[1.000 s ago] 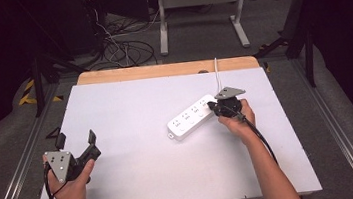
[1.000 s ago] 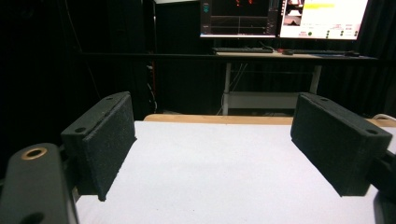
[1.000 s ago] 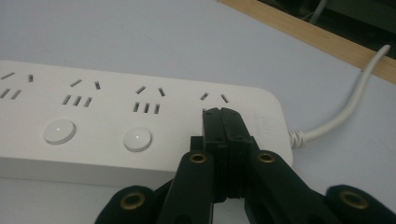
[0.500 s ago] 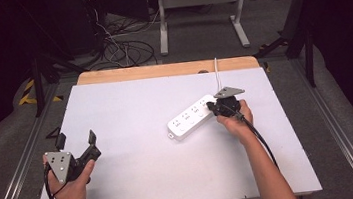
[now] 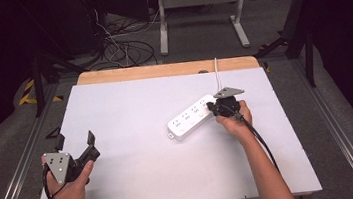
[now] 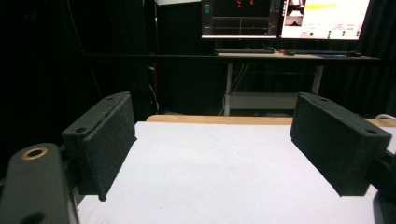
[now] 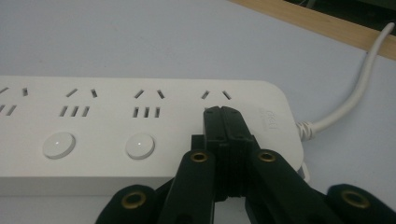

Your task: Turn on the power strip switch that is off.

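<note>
The power strip (image 5: pixel 193 118) at centre right of the high view was white, with dark socket slots, round white buttons (image 7: pixel 59 144) and a white cord (image 7: pixel 364 79) seen in the right gripper view. The table (image 5: pixel 130 105) surface was plain pale grey-white, with a light wood strip (image 5: pixel 161 70) along its upper edge. Both the left gripper (image 5: pixel 74 141) and the right gripper (image 7: pixel 223 116) were black, with brass-coloured rivets (image 7: pixel 199 156), and each carried a grey plate (image 5: pixel 228 92).

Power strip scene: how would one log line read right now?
right gripper: shut, tips on white plastic power strip | left gripper: open, holding nothing | white table
</note>
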A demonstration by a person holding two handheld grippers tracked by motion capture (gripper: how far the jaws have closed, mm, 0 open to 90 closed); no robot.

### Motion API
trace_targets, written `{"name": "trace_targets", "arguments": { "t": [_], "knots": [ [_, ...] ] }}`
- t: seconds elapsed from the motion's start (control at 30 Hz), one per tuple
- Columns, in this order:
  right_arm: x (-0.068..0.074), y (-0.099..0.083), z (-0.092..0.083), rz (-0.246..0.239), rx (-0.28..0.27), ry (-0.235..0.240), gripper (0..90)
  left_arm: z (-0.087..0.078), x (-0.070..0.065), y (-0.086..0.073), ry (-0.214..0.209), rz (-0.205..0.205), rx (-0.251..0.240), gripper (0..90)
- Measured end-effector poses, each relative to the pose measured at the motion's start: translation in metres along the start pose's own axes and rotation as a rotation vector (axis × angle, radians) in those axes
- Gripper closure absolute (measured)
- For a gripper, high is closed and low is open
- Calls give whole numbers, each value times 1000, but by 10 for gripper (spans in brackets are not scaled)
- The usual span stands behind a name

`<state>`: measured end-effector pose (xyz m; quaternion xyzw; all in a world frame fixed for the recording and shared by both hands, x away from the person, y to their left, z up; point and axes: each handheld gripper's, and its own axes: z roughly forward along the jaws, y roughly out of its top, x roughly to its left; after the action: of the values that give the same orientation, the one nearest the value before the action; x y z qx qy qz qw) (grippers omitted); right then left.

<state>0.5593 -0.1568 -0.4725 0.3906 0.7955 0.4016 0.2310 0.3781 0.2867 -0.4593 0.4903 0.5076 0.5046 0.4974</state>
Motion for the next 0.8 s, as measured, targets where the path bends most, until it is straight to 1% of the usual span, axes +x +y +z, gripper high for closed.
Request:
{"name": "trace_targets", "arguments": {
  "t": [0.07,0.13,0.27,0.3,0.33,0.47,0.57,0.7,0.8],
  "knots": [
    [0,0,0,-5,2,0,900,0,0,0,0,0,0,148],
    [-1,1,0,0,5,5,900,0,0,0,1,0,0,148],
    [-2,0,-1,34,18,15,900,0,0,0,1,2,1,148],
    [-2,0,-1,32,19,15,900,0,0,0,1,0,0,149],
    [-2,0,-1,20,17,11,900,0,0,0,1,0,1,149],
    [-1,-2,-1,31,8,6,900,1,0,0,2,0,0,149],
    [0,-2,-1,21,3,-3,900,1,-1,0,-1,2,-1,150],
    [0,-4,-1,32,-8,3,900,1,-1,0,-4,3,1,149],
    [0,-5,-1,28,-15,1,900,1,-1,0,-2,4,1,149]
  ]
}}
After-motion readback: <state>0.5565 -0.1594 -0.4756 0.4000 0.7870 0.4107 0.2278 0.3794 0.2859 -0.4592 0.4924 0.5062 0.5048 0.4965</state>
